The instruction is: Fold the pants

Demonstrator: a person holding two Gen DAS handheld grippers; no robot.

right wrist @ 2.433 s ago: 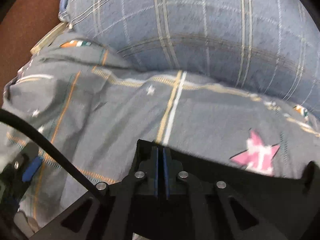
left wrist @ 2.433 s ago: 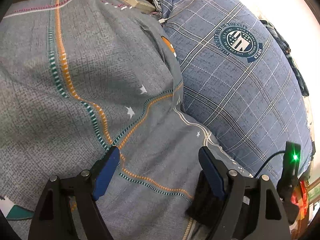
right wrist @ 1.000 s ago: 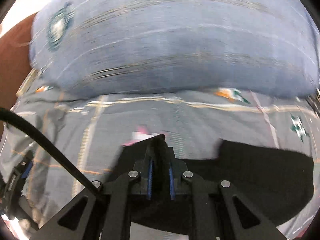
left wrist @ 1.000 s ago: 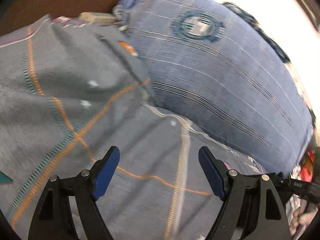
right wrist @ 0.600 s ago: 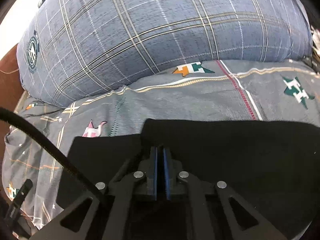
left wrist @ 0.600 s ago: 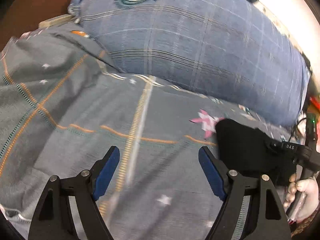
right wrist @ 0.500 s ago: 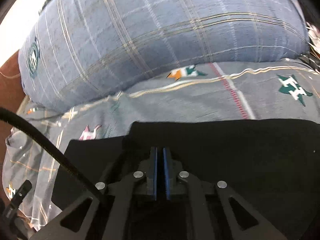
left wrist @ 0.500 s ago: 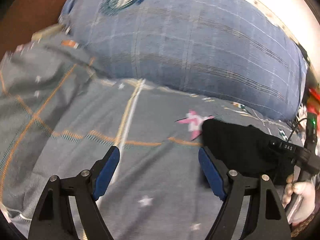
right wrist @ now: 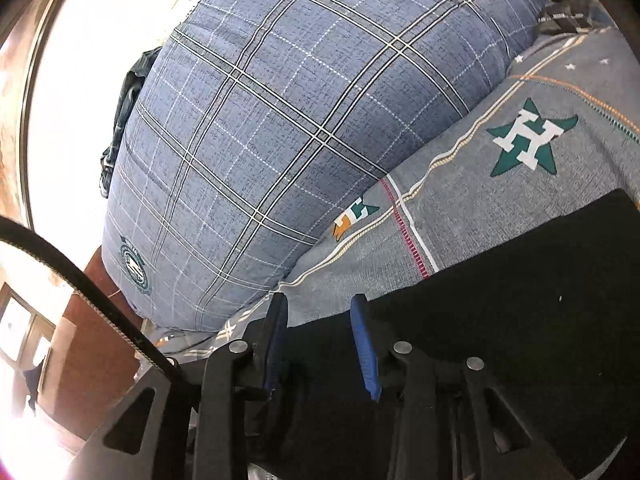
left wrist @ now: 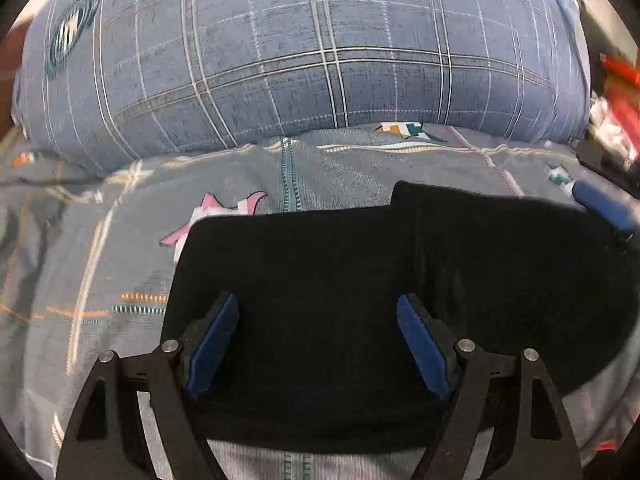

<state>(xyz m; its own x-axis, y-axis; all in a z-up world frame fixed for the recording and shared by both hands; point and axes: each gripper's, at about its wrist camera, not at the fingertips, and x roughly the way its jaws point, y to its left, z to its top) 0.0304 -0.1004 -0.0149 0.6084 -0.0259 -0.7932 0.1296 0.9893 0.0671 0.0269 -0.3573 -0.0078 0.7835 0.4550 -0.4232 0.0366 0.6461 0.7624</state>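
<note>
Black pants (left wrist: 320,272) lie under the parted left claw (left wrist: 318,340).

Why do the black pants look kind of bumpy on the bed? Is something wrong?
Nothing is broken or spilled. The black pants lie on the bedsheet with the right part overlapping the left and sticking out farther toward the pillow, so their far edge steps unevenly.

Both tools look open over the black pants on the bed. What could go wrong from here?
The pants lie in uneven layers, one edge stepped above the other, so a fold may come out crooked. The left tool and right tool may also pinch the bedsheet along with the dark fabric.
</note>
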